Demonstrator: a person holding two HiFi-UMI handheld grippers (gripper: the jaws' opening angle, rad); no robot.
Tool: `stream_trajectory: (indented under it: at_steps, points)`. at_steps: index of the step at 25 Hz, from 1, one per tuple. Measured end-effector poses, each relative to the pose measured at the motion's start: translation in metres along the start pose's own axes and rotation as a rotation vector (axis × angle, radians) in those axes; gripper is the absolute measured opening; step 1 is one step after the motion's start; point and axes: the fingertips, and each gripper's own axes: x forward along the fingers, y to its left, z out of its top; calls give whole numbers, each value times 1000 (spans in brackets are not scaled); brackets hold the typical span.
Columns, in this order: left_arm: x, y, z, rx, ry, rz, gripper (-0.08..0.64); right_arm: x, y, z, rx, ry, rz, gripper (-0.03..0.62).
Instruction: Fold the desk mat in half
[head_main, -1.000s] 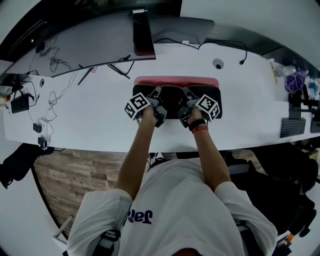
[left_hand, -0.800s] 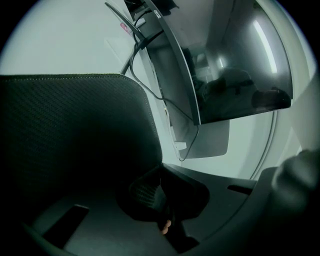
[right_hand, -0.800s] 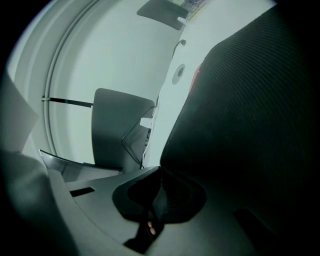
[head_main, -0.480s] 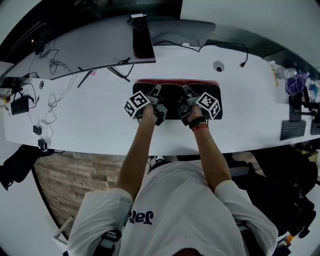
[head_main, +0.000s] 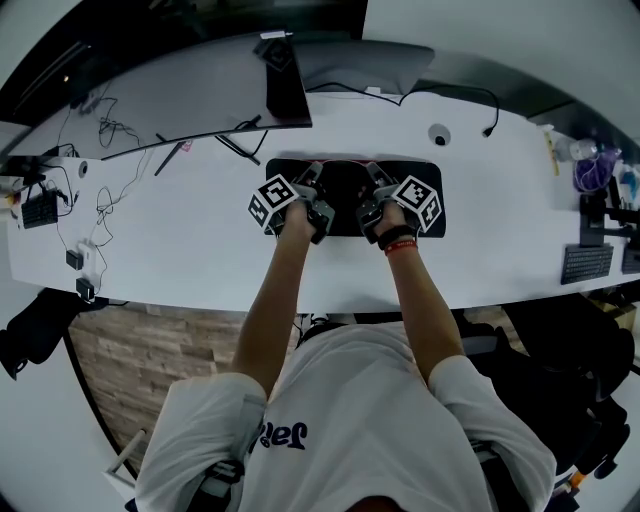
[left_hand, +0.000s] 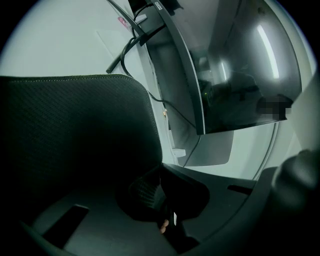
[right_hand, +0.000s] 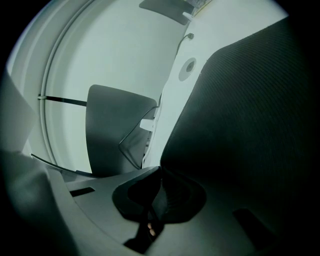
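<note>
In the head view, the mat (head_main: 343, 200) is lying on the desk (head_main: 200, 235) in front of the person, showing black on top, with the left gripper (head_main: 314, 178) and right gripper (head_main: 372, 178) reaching toward its far edge, so the fold is probably nearing its end. In the left gripper view, the left gripper (left_hand: 160, 200) is pinching the mat (left_hand: 75, 140). In the right gripper view, the right gripper (right_hand: 157, 197) is likewise clamping the mat (right_hand: 240, 115). Laying down, aligning and releasing are remaining.

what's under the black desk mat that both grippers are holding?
Nothing shows there. The black textured desk mat covers its own lower layer and the white desk beneath. The left gripper and right gripper have their jaws shut on its edge.
</note>
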Motion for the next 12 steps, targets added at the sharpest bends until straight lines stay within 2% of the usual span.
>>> stream_trajectory:
  at_steps: [6,12]
  points:
    - [4,7,-1,-22,12,24,28,4,-9,0,35,18,-34,35]
    - [-2,1,1,-16,-13,12,37,1,0,2,29,22,-2,43]
